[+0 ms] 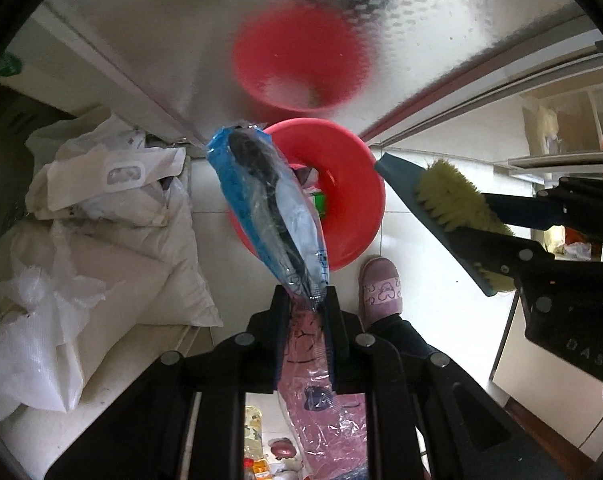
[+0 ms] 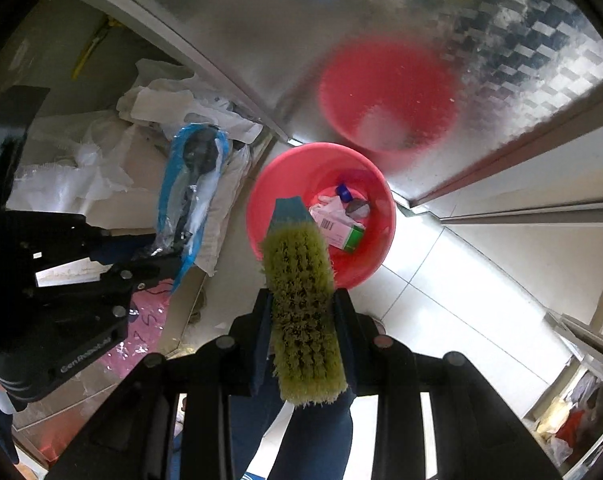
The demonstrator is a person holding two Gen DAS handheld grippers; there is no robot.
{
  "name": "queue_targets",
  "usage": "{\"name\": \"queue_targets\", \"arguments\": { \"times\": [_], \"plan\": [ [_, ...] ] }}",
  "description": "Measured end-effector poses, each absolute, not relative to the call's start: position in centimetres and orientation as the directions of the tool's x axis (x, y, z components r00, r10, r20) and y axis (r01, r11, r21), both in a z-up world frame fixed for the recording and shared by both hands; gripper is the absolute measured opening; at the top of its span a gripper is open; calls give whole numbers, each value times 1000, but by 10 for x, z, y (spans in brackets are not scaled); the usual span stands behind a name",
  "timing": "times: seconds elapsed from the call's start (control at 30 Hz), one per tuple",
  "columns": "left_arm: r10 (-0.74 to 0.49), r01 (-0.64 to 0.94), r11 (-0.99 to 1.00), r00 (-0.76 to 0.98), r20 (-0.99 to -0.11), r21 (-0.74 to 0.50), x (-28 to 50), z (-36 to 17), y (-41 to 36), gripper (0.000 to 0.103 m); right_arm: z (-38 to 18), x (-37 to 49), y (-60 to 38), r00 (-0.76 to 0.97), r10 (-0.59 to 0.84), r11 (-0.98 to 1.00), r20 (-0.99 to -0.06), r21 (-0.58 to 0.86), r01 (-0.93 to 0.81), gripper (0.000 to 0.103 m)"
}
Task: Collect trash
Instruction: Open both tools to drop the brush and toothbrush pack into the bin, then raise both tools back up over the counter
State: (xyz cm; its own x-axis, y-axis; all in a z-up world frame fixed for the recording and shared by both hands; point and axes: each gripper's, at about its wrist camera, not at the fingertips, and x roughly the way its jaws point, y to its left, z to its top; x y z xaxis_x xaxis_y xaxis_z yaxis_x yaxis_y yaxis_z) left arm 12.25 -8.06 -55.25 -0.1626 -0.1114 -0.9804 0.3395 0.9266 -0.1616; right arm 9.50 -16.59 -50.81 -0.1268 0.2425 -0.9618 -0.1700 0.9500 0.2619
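Observation:
My left gripper [image 1: 303, 300] is shut on a plastic packet [image 1: 269, 204], blue and clear on top and pink lower down, with a black item inside. The packet hangs over the near rim of a red basin [image 1: 365, 200] on the floor. In the right wrist view, my right gripper [image 2: 301, 300] is shut on a scrub brush [image 2: 301, 280] with yellow-green bristles and a teal back, which points at the red basin [image 2: 381, 240]. Inside lie a white and green carton [image 2: 341, 228], a blue cap [image 2: 343, 191] and crumpled wrappers. Each view shows the other gripper: the left gripper [image 2: 157, 260] and the right gripper [image 1: 541, 224].
White sacks and crumpled plastic bags [image 1: 101, 240] pile up to the left of the basin. A patterned metal panel [image 1: 301, 20] behind it mirrors the basin. A person's pink slipper [image 1: 381, 292] stands on the white tile floor [image 2: 441, 280]. Cluttered shelves [image 1: 561, 128] are at the right.

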Motion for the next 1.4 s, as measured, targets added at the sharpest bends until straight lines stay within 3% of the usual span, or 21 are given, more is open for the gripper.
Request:
{"name": "queue_targets", "arguments": {
  "times": [0.2,0.37,0.5,0.63,0.87,0.97,1.07,1.13,1.27,1.4],
  "plan": [
    [-127,354,917,-177,-976,-183,131,-567,-86,19,-507,94,-175,-122,253,950,-960,271,-158,28],
    [-150,332,918,-215,-965,-217,133,-572,-86,32,-509,95,-176,-122,260,949,-958,277,-152,28],
    [-125,341,921,-196,-973,-187,135,-573,-89,32,-511,94,-174,-126,263,947,-956,281,-155,28],
    [-150,308,929,-199,-969,-207,137,-572,-85,45,-513,94,-173,-135,282,941,-950,301,-156,28],
    [-126,316,932,-180,-975,-179,137,-570,-82,45,-510,95,-168,-121,273,937,-954,292,-192,30],
    [-136,291,939,-178,-975,-184,137,-565,-78,46,-507,94,-163,-108,276,934,-955,293,-205,46],
    [-132,270,948,-158,-979,-171,137,-560,-72,52,-506,96,-165,-101,290,934,-952,305,-188,49],
    [-147,257,948,-159,-976,-185,136,-559,-68,54,-506,96,-167,-100,291,935,-952,304,-179,57],
    [-128,254,954,-134,-983,-159,132,-553,-61,73,-502,94,-167,-90,287,938,-954,299,-178,66],
    [-113,256,956,-122,-986,-141,128,-547,-57,80,-494,90,-168,-79,287,938,-955,296,-177,72]
  ]
}}
